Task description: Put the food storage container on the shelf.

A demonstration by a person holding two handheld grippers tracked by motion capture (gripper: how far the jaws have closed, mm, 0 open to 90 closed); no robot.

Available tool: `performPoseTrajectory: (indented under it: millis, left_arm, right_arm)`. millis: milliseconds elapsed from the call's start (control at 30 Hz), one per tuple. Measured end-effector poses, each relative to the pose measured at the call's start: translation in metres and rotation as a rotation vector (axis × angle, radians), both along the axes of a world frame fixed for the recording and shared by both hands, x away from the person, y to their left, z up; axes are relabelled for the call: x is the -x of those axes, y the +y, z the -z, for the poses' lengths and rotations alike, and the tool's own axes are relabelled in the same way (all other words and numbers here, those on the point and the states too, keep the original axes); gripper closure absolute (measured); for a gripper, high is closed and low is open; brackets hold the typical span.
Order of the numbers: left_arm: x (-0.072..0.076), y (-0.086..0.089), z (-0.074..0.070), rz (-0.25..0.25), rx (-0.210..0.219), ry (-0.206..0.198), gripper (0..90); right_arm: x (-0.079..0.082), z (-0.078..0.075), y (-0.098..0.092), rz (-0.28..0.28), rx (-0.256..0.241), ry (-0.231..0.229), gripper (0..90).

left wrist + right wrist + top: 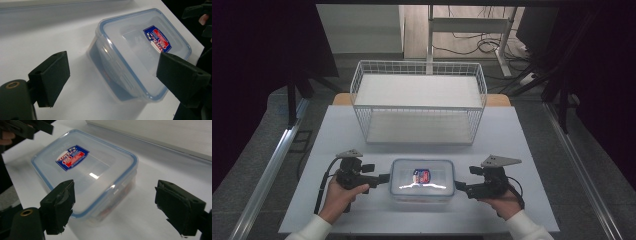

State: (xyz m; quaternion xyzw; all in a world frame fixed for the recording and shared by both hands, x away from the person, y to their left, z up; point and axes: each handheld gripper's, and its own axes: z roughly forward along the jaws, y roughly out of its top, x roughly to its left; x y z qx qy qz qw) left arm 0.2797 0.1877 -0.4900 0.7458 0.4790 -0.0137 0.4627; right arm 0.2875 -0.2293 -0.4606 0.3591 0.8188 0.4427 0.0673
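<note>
We are seeing a clear plastic box (422, 181) with a blue-rimmed lid sitting shut on the white table (337, 135), near its front edge, its contents hard to tell. A wire basket (418, 101) is standing behind it, holding nothing we can make out. The box's long axis is running left to right. Left gripper (387, 177) and right gripper (458, 187) are flanking its short ends, jaws spread wide, gripping nothing

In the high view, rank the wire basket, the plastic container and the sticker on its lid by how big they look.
1. Wire basket, clearly the largest.
2. Plastic container.
3. Sticker, the smallest.
</note>
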Motion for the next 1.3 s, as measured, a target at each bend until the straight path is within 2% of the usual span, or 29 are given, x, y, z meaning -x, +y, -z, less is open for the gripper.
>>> performPoseTrajectory:
  millis: [100, 233, 267, 300, 333, 367, 400, 467, 533, 600, 633, 733, 833, 867, 1100, 1167, 1200, 1300]
  left_arm:
    - [-0.008, -0.004, 0.005, 0.019, 0.026, 0.031, 11.4]
    - [-0.021, -0.005, 0.013, 0.034, 0.072, 0.084, 11.6]
    - [-0.022, -0.005, 0.014, 0.035, 0.085, 0.095, 11.9]
    - [-0.023, -0.006, 0.016, 0.035, 0.096, 0.105, 11.9]
    - [-0.025, -0.008, 0.017, 0.050, 0.104, 0.119, 12.0]
    - [-0.025, -0.008, 0.017, 0.050, 0.104, 0.119, 12.0]
    - [-0.025, -0.010, 0.019, 0.062, 0.115, 0.133, 12.0]
    - [-0.026, -0.011, 0.020, 0.068, 0.117, 0.142, 12.0]
    - [-0.026, -0.012, 0.023, 0.072, 0.121, 0.154, 12.3]
    - [-0.025, -0.013, 0.025, 0.062, 0.146, 0.164, 14.3]
    - [-0.025, -0.013, 0.025, 0.062, 0.146, 0.164, 14.4]
    - [-0.025, -0.015, 0.027, 0.070, 0.155, 0.176, 14.7]
    - [-0.025, -0.017, 0.030, 0.081, 0.158, 0.194, 15.0]
    - [-0.025, -0.018, 0.032, 0.088, 0.154, 0.199, 16.0]
    - [-0.025, -0.020, 0.036, 0.109, 0.182, 0.230, 20.3]
    - [-0.025, -0.021, 0.037, 0.117, 0.193, 0.231, 22.8]
    - [-0.025, -0.021, 0.037, 0.125, 0.197, 0.230, 25.6]
    - [-0.025, -0.019, 0.038, 0.126, 0.212, 0.242, 26.5]
  right_arm:
    - [-0.004, 0.000, 0.003, 0.001, -0.011, 0.016, 15.1]
    - [-0.013, 0.004, 0.008, 0.008, -0.043, 0.068, 13.1]
    - [-0.016, 0.005, 0.010, 0.010, -0.049, 0.087, 12.3]
    - [-0.016, 0.005, 0.010, 0.010, -0.049, 0.087, 12.3]
    - [-0.020, 0.007, 0.013, 0.014, -0.065, 0.113, 11.3]
    - [-0.020, 0.007, 0.013, 0.014, -0.065, 0.113, 11.3]
    - [-0.024, 0.009, 0.015, 0.012, -0.083, 0.142, 10.7]
    - [-0.025, 0.011, 0.016, 0.013, -0.091, 0.158, 10.4]
    - [-0.029, 0.014, 0.018, 0.017, -0.108, 0.197, 10.0]
    - [-0.032, 0.021, 0.021, 0.028, -0.132, 0.247, 10.1]
    - [-0.032, 0.021, 0.021, 0.028, -0.132, 0.247, 10.1]
    - [-0.033, 0.030, 0.025, 0.024, -0.133, 0.306, 9.8]
    - [-0.034, 0.034, 0.024, 0.030, -0.144, 0.329, 9.9]
    - [-0.036, 0.037, 0.023, 0.036, -0.157, 0.359, 10.1]
    - [-0.037, 0.042, 0.022, 0.034, -0.175, 0.402, 14.1]
    - [-0.037, 0.044, 0.022, 0.033, -0.180, 0.409, 16.8]
    - [-0.037, 0.045, 0.022, 0.027, -0.192, 0.427, 21.8]
    - [-0.037, 0.046, 0.021, 0.025, -0.211, 0.444, 23.5]
